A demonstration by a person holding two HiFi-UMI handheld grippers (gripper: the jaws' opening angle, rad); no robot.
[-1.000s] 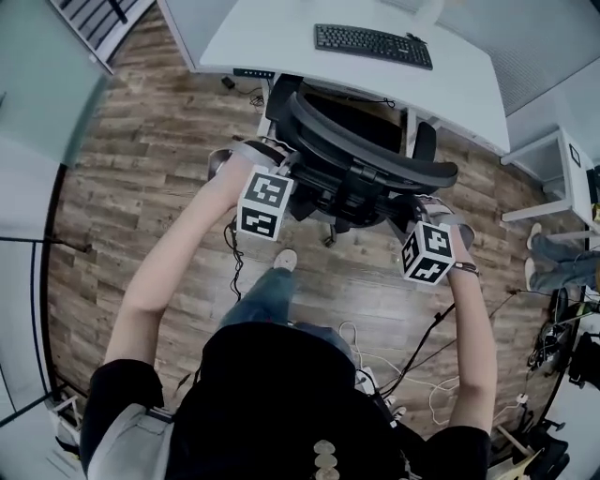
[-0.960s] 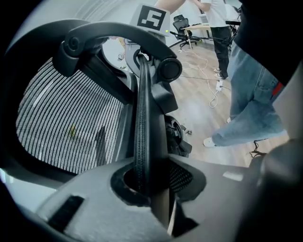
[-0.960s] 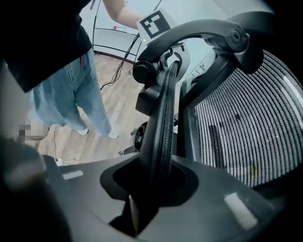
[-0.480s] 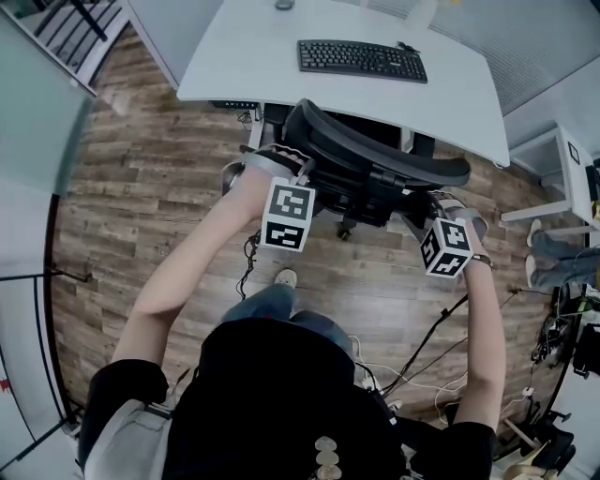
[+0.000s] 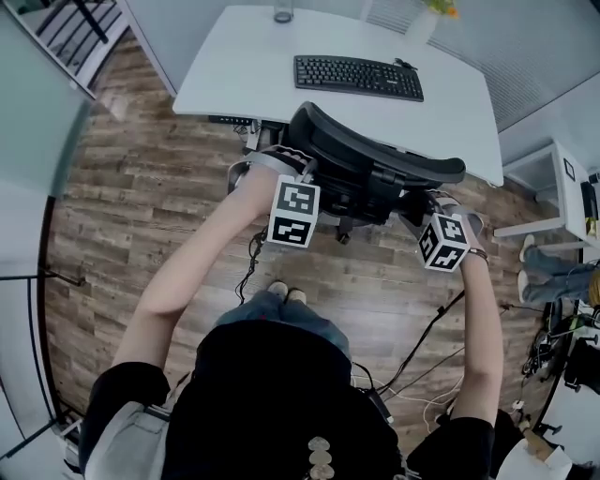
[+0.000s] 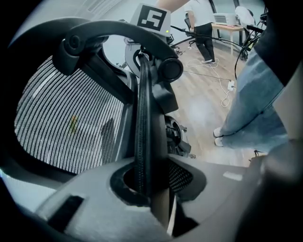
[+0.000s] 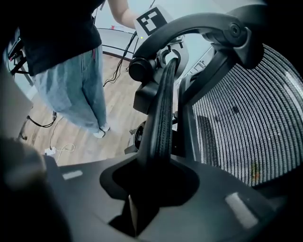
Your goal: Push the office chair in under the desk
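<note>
Two grips are on: your left gripper (image 6: 152, 189) and your right gripper (image 7: 150, 191) each have their jaws clamped on a side rim of the black mesh-backed office chair (image 5: 375, 164). Loose cables (image 5: 422, 347) trail over the wood-plank floor (image 5: 141, 187) at your right, and the floor at your left lies open. Ahead, the chair's backrest stands right at the near edge of the white desk (image 5: 244, 75). Farther on lie a black keyboard (image 5: 358, 77), its key legends too small to read, and a clear glass (image 5: 284, 13) at the far edge, contents unclear.
</note>
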